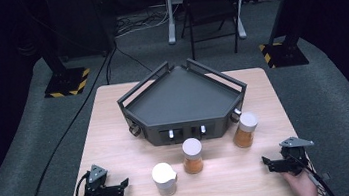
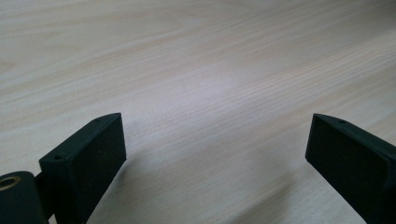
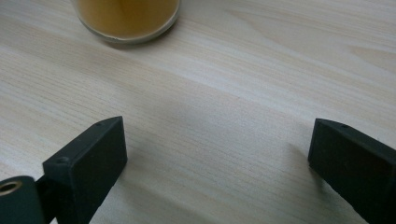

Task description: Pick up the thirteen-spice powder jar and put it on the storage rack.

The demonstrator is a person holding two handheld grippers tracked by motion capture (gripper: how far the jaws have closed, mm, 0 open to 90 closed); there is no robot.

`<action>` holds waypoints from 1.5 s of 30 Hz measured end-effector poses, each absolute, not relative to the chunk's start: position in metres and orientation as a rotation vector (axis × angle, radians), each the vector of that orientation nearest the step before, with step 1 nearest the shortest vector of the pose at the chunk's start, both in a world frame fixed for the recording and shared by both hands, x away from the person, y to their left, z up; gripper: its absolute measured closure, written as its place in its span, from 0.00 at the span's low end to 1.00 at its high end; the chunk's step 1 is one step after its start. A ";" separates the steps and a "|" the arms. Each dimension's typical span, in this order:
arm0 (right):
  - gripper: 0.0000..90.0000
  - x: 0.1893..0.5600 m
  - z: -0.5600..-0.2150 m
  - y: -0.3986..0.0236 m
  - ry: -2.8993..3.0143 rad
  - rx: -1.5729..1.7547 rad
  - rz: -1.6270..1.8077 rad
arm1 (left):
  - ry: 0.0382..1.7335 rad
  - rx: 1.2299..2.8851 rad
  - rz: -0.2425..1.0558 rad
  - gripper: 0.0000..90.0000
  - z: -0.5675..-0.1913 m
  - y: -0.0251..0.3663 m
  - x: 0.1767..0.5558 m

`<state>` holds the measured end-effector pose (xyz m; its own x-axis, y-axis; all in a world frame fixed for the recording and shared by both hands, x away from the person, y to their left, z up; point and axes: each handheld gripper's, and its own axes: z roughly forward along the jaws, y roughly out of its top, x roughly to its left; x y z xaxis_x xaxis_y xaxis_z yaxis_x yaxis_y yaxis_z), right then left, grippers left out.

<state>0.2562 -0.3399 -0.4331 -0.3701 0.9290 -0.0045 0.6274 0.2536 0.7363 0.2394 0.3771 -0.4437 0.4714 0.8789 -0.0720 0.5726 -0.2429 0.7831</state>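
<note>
a light wooden table (image 1: 116, 135) stood on a grey floor, seen from above. a black five-sided tray (image 1: 182, 94) with low rails sat at the table's middle, toward its far edge. three jars with white lids and orange contents stood in front of the tray, on the person's side. the right jar (image 1: 245, 129) stood just beside the tray's front right corner. the middle jar (image 1: 192, 155) stood near the tray's front wall, a little apart from it. the left jar (image 1: 164, 179) stood farther from the tray, just left of the middle jar and closer to the person.

the left gripper (image 1: 118, 187) rested in a hand at the near edge, well left of the tray's front and near the left jar, its jaws spread wide with nothing between them. in the left gripper view, the left gripper (image 2: 215, 144) showed bare wood between its open jaws.

the right gripper (image 1: 267, 163) rested in the other hand at the near edge, below the right jar and apart from it, jaws also spread wide and empty. in the right gripper view, the right gripper (image 3: 217, 147) pointed toward the base of a jar (image 3: 126, 18), which stood ahead of the jaws and clear of them.
</note>
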 end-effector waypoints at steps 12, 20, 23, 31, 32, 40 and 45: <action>0.04 0.256 -0.433 -0.340 2.090 1.413 0.914 | 1.014 1.873 0.494 0.05 -0.446 0.386 0.227; 0.04 0.256 -0.433 -0.340 2.090 1.413 0.914 | 0.909 1.851 0.466 0.06 -0.439 0.390 0.222; 0.04 0.256 -0.433 -0.340 2.090 1.413 0.914 | 0.874 1.851 0.444 0.06 -0.436 0.390 0.222; 0.04 0.256 -0.433 -0.340 2.090 1.413 0.914 | 0.753 1.850 0.394 0.06 -0.436 0.392 0.225; 0.04 0.256 -0.433 -0.340 2.090 1.413 0.914 | 0.743 1.850 0.386 0.06 -0.435 0.393 0.226; 0.04 0.256 -0.433 -0.340 2.090 1.413 0.914 | 0.716 1.854 0.366 0.05 -0.429 0.386 0.225; 0.04 0.256 -0.433 -0.340 2.090 1.413 0.914 | 0.695 1.871 0.348 0.05 -0.425 0.379 0.226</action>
